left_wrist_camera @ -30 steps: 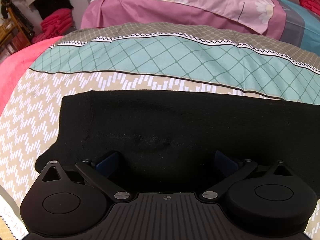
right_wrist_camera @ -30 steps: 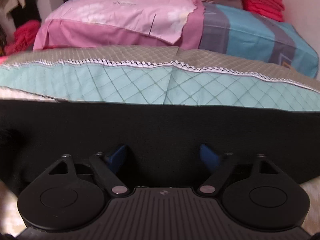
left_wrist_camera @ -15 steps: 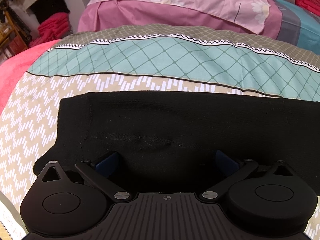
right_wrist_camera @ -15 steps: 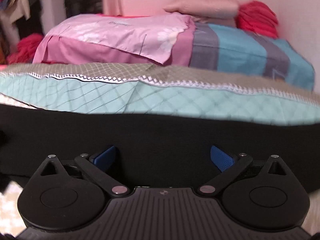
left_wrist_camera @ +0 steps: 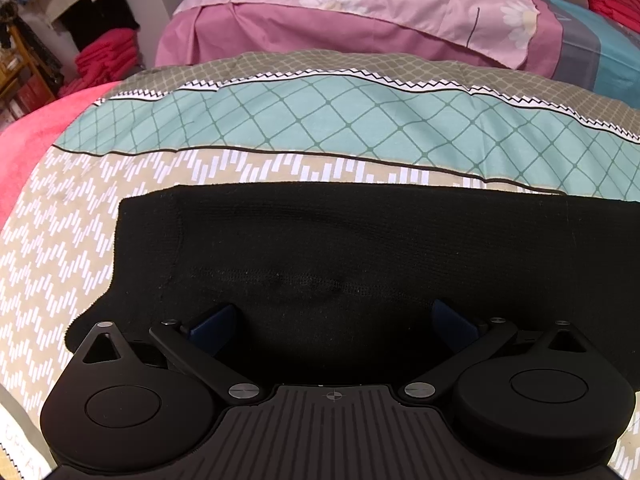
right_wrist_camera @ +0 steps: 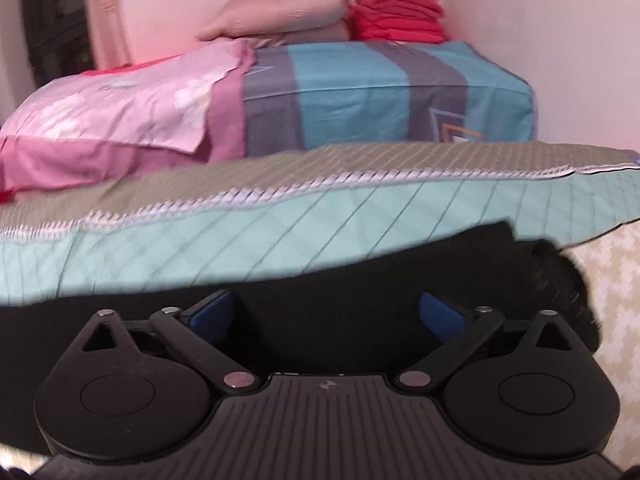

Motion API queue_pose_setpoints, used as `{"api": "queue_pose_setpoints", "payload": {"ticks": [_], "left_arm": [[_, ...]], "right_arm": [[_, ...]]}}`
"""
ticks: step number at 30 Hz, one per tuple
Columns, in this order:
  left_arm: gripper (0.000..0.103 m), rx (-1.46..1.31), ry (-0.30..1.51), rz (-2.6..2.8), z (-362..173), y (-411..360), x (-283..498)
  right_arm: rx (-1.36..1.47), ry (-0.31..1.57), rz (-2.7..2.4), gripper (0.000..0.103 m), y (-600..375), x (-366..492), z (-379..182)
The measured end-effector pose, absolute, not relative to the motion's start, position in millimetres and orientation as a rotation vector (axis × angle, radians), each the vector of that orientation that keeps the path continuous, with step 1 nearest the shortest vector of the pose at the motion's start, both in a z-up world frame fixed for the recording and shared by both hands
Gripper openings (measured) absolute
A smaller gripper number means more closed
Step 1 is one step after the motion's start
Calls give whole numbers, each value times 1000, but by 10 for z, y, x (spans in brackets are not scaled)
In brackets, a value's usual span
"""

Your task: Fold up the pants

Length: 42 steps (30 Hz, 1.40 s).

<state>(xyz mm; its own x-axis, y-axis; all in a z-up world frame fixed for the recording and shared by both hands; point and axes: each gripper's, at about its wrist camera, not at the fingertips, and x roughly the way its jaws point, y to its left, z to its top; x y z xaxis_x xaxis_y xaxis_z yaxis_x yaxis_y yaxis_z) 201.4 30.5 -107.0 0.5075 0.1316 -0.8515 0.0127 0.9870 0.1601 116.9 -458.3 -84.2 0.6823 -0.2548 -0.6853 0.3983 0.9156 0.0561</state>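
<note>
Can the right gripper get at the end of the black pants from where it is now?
Probably yes. The right gripper is over the black pants, jaws wide and closing with nothing pinched, and the pants' end lies bare on the patterned quilt, nothing covering it.

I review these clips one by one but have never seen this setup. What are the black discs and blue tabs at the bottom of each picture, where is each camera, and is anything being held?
No robot here: a person carries a two-finger gripper in each hand, each with a wide-angle camera looking along its fingers. The black discs and ribbed plate are the gripper's body; the blue tabs are its finger pads.

One picture looks from the left gripper, the other from the right gripper. Both look down on black pants spread flat on a patterned bedspread, with folded bedding behind.

Nothing is held. Both grippers are open above the pants; the right one's jaws are closing, its blurred picture near the pants' end.
</note>
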Motion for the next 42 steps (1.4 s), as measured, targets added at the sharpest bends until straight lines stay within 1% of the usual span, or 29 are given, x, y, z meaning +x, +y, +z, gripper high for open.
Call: {"api": "queue_pose_setpoints", "payload": {"ticks": [1, 2, 4, 5, 6, 7, 10, 11, 12, 13, 16, 17, 19, 20, 22, 23, 24, 25, 28, 31, 34, 35, 36, 39, 41, 42], "left_arm": [[103, 151, 1036, 73, -1071, 307, 2011], [103, 152, 1035, 73, -1072, 306, 2009], [103, 152, 1036, 76, -1072, 302, 2009], [103, 153, 1038, 78, -1072, 298, 2013], [103, 154, 1040, 80, -1071, 293, 2016], [103, 158, 1042, 82, -1072, 285, 2018], [103, 185, 1054, 77, -1065, 263, 2044], [103, 195, 1065, 70, -1054, 263, 2061], [103, 207, 1079, 62, -1034, 261, 2080], [103, 222, 1090, 49, -1008, 258, 2095], [103, 279, 1075, 32, -891, 251, 2029], [103, 287, 1061, 17, -841, 257, 1990], [103, 286, 1026, -28, -765, 281, 1934], [103, 288, 1015, -50, -754, 293, 1933], [103, 296, 1016, -70, -808, 313, 1989], [103, 296, 1035, -64, -863, 330, 2031], [103, 290, 1068, -65, -939, 345, 2082], [103, 272, 1090, -74, -998, 361, 2117], [103, 200, 1091, -101, -1014, 478, 2141], [103, 220, 1079, -116, -1024, 468, 2112], [103, 218, 1074, -124, -1026, 482, 2100], [103, 214, 1075, -129, -1025, 497, 2100], [103, 214, 1075, -134, -1025, 503, 2100], [103, 221, 1071, -142, -1027, 511, 2090], [103, 222, 1071, -135, -1032, 495, 2097], [103, 222, 1071, -130, -1033, 487, 2097]], "right_arm": [[237, 707, -390, 91, -4609, 1063, -775], [275, 690, -413, 95, -4632, 952, -755], [308, 720, -394, 96, -4694, 853, -882], [271, 755, -377, 96, -4725, 895, -994], [184, 744, -370, 102, -4723, 931, -1059], [135, 745, -354, 103, -4746, 1008, -1101], [182, 741, -354, 103, -4959, 1200, -1045], [209, 747, -386, 101, -4983, 1229, -992], [230, 733, -425, 92, -4948, 1216, -916], [239, 706, -443, 90, -4881, 1163, -836], [260, 637, -309, 92, -4442, 885, -651], [284, 639, -218, 93, -4241, 798, -621], [329, 667, 38, 90, -3764, 648, -595], [371, 695, 180, 86, -3521, 585, -611], [447, 772, 470, 72, -3027, 506, -716], [457, 811, 580, 60, -2778, 488, -788], [454, 845, 661, 54, -2554, 488, -865], [434, 866, 715, 53, -2351, 498, -937], [399, 877, 724, 53, -1979, 672, -1095], [483, 853, 677, 55, -1898, 906, -1254], [654, 952, 699, 55, -1921, 1096, -1447], [690, 979, 764, 58, -1920, 1065, -1459], [680, 979, 824, 65, -1905, 997, -1429], [590, 970, 805, 64, -1969, 963, -1385], [667, 942, 737, 62, -2070, 1098, -1428], [727, 925, 707, 63, -2102, 1155, -1459]]}}
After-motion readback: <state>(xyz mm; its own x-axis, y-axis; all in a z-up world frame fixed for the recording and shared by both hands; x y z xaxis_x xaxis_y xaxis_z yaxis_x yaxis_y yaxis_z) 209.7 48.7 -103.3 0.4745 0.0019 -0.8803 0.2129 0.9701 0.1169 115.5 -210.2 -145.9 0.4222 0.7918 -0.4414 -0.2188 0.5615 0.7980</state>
